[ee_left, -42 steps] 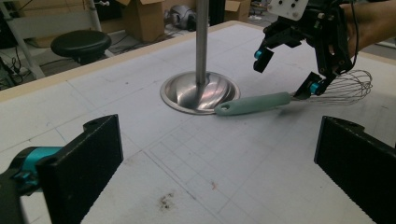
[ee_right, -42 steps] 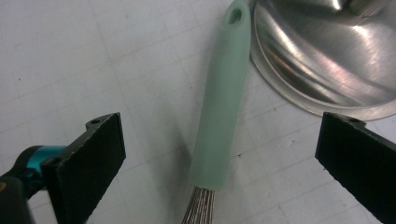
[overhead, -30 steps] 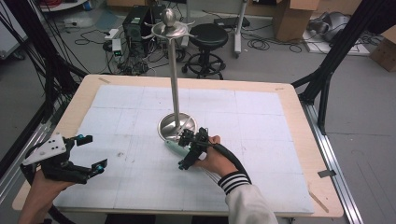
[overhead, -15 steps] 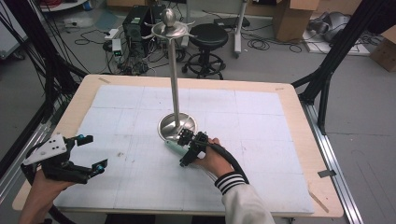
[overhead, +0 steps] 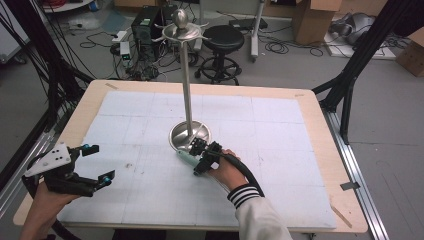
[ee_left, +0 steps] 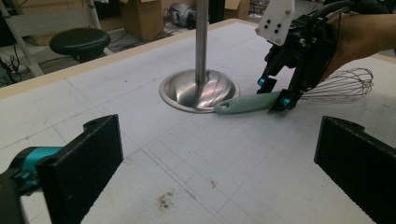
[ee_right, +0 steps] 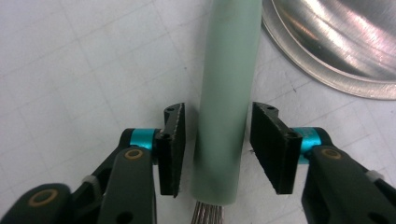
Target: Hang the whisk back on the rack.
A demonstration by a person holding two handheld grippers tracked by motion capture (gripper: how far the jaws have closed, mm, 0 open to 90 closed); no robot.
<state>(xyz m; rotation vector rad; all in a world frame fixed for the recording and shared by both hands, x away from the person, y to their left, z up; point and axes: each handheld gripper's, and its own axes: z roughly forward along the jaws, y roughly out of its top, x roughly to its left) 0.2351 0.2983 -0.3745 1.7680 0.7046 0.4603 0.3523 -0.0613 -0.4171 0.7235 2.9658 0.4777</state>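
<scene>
White gridded table [overhead: 280,150]: at 8 o'clock the left gripper [overhead: 95,165] idles wide open, empty. At centre the right gripper [ee_right: 217,149], jaws just closing, straddles the whisk [ee_left: 299,95] handle, pads not yet touching; stand [overhead: 189,135] at 12. Squeeze squarely, lift level

the right gripper [overhead: 199,159] sits near the middle of the table in the high view, held low in the right hand [overhead: 226,172], whose forearm in a striped cuff comes in from the bottom edge. it points down and away from the person. its jaws have just been closing; in the right gripper view they stand either side of a handle, with a thin gap at each pad. the left gripper [overhead: 95,164] is held in the left hand [overhead: 42,200] at the near left corner, level above the table, jaws spread wide with nothing between them.
</scene>
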